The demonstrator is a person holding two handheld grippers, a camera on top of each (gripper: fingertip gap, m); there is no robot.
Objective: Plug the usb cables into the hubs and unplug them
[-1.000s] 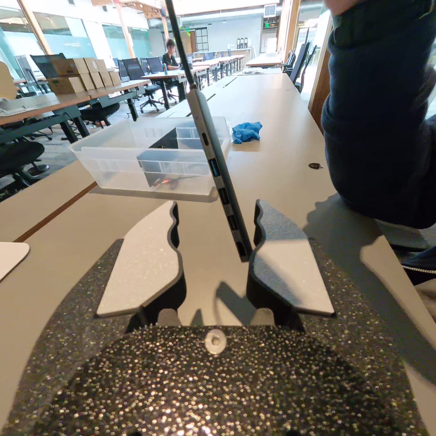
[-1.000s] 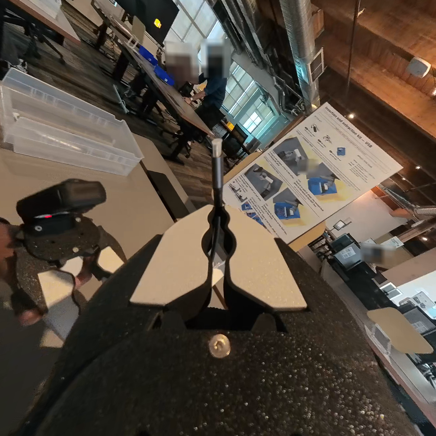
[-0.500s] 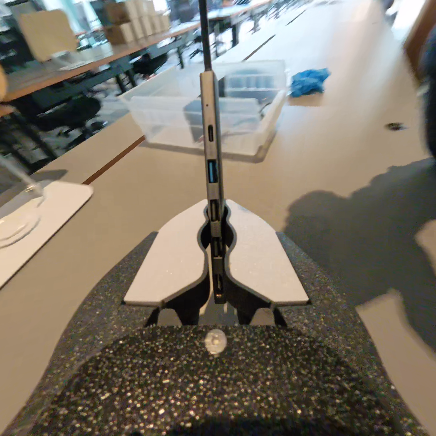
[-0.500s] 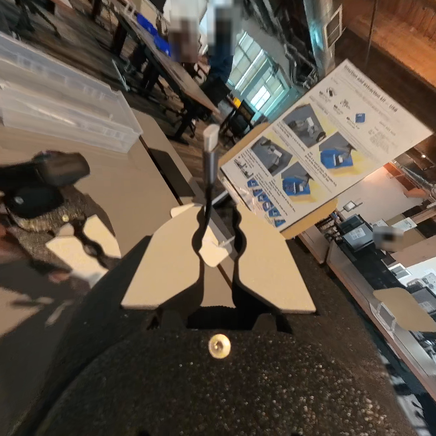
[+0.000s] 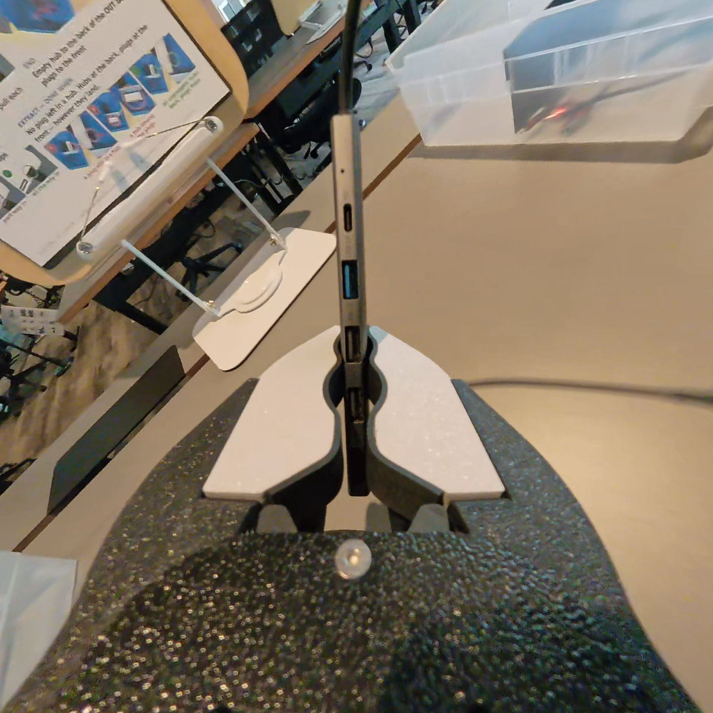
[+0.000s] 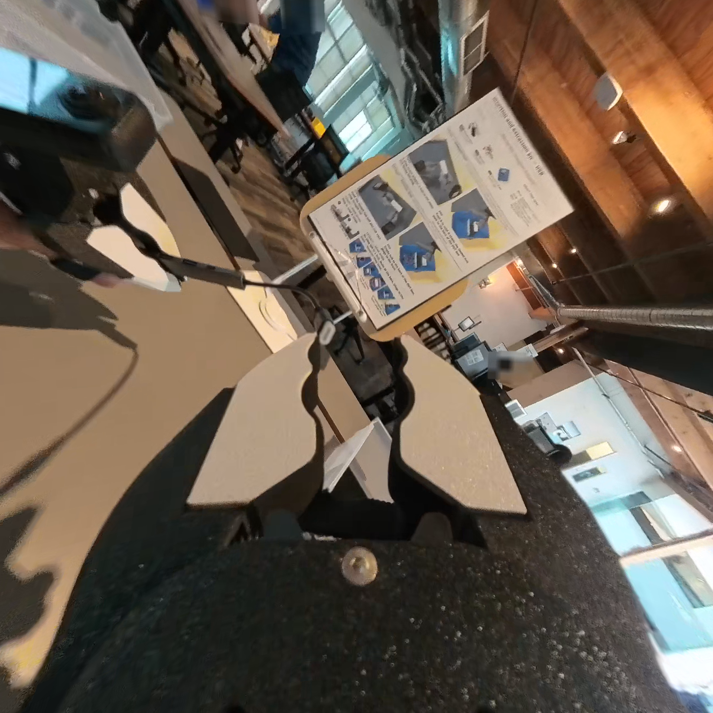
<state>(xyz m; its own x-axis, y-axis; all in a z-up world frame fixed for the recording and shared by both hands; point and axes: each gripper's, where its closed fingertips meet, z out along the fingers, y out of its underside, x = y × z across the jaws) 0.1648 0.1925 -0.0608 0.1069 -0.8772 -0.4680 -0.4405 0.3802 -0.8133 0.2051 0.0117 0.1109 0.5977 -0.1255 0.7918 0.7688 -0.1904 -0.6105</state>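
The left gripper (image 5: 355, 389) is clamping the slim grey hub (image 5: 350, 247) edge-on between its closed jaws, with the near end of the hub sitting deep in the throat and the row of ports facing the camera; a second ago those jaws were standing apart with the hub only leaning against the right finger, so the hand-over is now done. The right gripper (image 6: 357, 370) is standing with its jaws apart and gripping nothing, where a second ago it was pinching the hub's own cable; that cable's plug (image 6: 327, 332) is now dangling loose just past its left fingertip, curling down from the far end of the hub. Farther out, the left gripper is hovering above the tan table (image 5: 540, 270), with a clear plastic bin (image 5: 463, 73) far right and an instruction board on a stand (image 5: 96, 115) far left. Judging from this, the hub is secured in the air and the right gripper is freed, so fetching a USB cable for the open ports looks like the next step; none is inserted yet.
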